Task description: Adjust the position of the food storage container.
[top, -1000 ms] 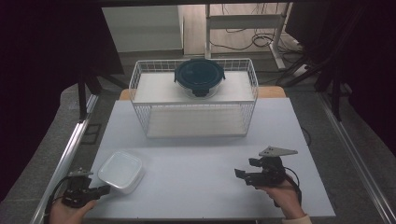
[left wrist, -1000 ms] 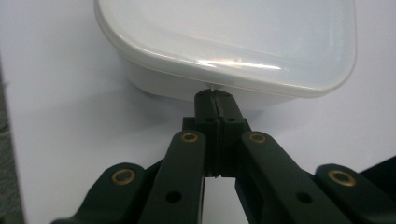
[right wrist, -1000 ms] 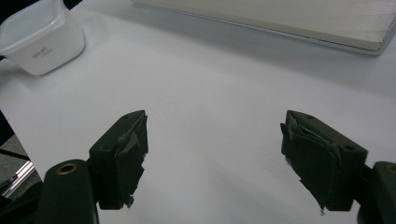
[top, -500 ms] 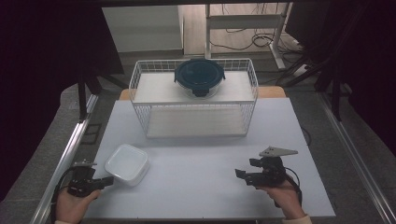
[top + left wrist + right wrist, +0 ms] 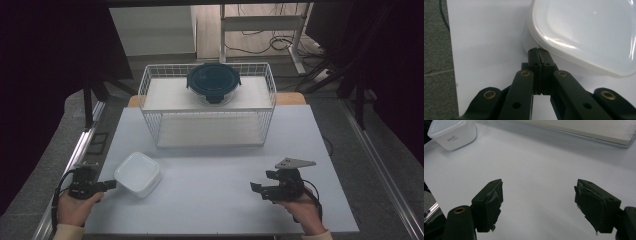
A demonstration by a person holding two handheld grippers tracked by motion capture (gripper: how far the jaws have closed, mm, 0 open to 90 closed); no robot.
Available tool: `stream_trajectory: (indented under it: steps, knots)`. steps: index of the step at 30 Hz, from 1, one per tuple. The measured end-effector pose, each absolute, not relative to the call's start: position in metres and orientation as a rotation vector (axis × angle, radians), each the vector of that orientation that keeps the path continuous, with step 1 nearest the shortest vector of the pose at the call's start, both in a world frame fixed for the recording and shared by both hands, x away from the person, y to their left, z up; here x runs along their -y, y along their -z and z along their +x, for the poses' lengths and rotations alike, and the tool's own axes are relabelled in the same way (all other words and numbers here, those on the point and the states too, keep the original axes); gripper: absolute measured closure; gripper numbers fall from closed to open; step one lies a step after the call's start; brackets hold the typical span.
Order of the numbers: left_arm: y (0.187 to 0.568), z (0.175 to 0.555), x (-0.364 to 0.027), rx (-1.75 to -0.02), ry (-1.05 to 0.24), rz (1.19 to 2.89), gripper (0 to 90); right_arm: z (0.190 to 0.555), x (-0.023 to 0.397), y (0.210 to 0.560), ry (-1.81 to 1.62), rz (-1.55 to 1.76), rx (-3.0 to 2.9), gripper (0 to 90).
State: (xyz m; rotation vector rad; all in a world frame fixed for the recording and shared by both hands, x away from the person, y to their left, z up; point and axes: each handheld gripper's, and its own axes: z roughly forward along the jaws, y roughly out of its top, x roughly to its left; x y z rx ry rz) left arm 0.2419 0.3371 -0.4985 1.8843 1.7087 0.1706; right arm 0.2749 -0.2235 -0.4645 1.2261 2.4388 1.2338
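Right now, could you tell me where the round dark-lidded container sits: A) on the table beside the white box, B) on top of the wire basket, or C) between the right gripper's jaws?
B: the round container rests atop the wire basket, behind the white box.

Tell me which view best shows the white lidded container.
The high view: the whole white container sits on the table near the left hand-held gripper. The left gripper view crops it to its lid and rim; the right gripper view shows it small, far off.
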Motion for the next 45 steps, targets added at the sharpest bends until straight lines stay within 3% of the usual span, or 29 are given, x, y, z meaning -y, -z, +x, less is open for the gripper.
stream_trajectory:
  steps: [15,27,45]
  knots:
    - [0.501,0.297,-0.32,-1.642,-0.12,1.923,89.7,0.277,0.228,0.467,-1.217,1.237,-2.437,22.3]
    - [0.503,0.309,-0.305,-1.589,-0.071,1.91,89.8,0.277,0.228,0.468,-1.214,1.236,-2.438,22.3]
    - [0.504,0.328,-0.252,-1.479,-0.031,1.961,89.9,0.277,0.229,0.468,-1.21,1.232,-2.441,22.3]
